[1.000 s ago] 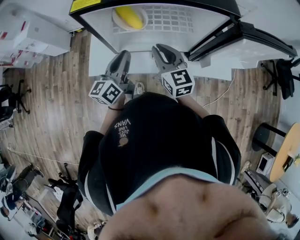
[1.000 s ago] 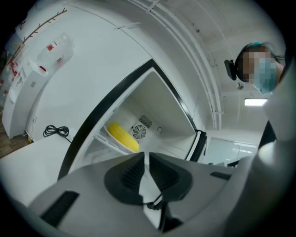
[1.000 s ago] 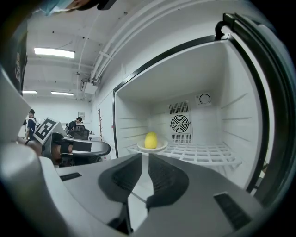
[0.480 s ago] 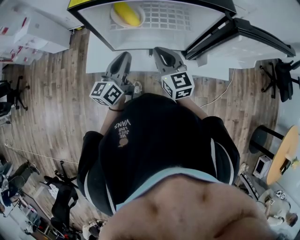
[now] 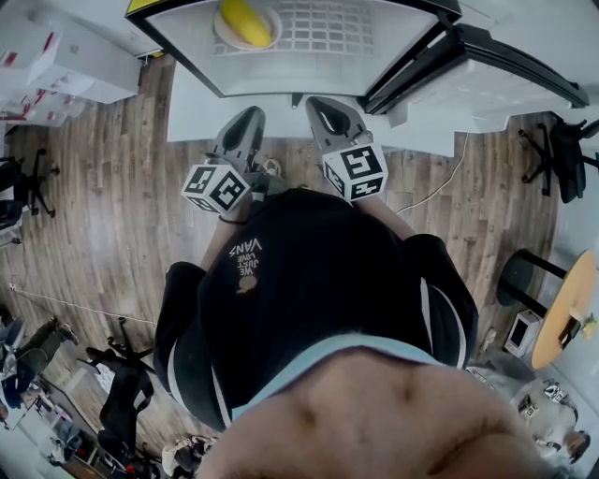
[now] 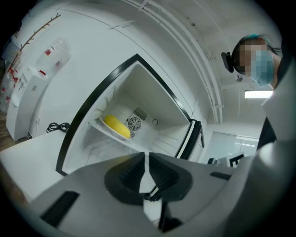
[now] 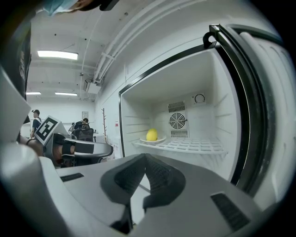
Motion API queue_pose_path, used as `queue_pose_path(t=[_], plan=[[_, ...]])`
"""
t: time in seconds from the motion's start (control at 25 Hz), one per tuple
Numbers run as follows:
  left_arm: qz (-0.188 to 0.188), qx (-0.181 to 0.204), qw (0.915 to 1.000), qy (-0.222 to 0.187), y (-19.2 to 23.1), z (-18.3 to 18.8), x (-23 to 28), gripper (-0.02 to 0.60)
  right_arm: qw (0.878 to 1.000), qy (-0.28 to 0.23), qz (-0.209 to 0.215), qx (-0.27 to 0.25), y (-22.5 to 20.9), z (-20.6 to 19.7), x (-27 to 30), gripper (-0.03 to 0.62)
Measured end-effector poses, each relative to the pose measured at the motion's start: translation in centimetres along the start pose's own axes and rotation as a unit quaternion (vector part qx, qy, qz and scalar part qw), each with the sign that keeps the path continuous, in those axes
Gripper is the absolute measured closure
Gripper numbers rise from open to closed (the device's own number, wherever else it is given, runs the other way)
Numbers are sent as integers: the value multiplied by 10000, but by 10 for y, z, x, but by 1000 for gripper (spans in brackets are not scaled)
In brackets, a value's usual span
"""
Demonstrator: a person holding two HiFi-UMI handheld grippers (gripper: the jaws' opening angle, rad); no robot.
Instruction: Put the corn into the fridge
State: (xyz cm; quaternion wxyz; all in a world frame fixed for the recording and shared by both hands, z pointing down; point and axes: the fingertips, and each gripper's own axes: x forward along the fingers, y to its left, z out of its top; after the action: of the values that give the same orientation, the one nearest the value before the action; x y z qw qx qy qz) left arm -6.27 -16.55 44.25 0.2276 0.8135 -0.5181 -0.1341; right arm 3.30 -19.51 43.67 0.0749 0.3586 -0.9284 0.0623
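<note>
The yellow corn (image 5: 243,19) lies on a white plate (image 5: 225,36) on the wire shelf inside the open fridge (image 5: 328,61). It also shows in the left gripper view as the corn (image 6: 116,126) and in the right gripper view as the corn (image 7: 151,134). My left gripper (image 5: 251,117) and right gripper (image 5: 323,108) hover side by side in front of the fridge opening, well short of the shelf. The left gripper (image 6: 147,155) is shut with nothing between its jaws. The right gripper (image 7: 144,157) is shut and empty too.
The fridge door (image 5: 468,56) stands swung open to the right, seen close as the door (image 7: 259,92). The fridge rests on a white base (image 5: 206,103) over wooden floor. A white cable (image 5: 440,187) trails at right. Office chairs (image 5: 28,182) and a round table (image 5: 566,309) stand further off.
Both grippers have drawn slightly back from the fridge opening, which now sits higher in the head view. The right gripper's jaws have closed. The corn stays on its plate.
</note>
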Motion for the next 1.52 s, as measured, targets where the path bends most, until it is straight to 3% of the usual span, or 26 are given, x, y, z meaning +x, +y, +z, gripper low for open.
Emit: queue_pose_path(t=[1.52], plan=[[146,-29,9998,103,-6,-26,-25,543,9997,186,180,-36,17,-27,-25,582]])
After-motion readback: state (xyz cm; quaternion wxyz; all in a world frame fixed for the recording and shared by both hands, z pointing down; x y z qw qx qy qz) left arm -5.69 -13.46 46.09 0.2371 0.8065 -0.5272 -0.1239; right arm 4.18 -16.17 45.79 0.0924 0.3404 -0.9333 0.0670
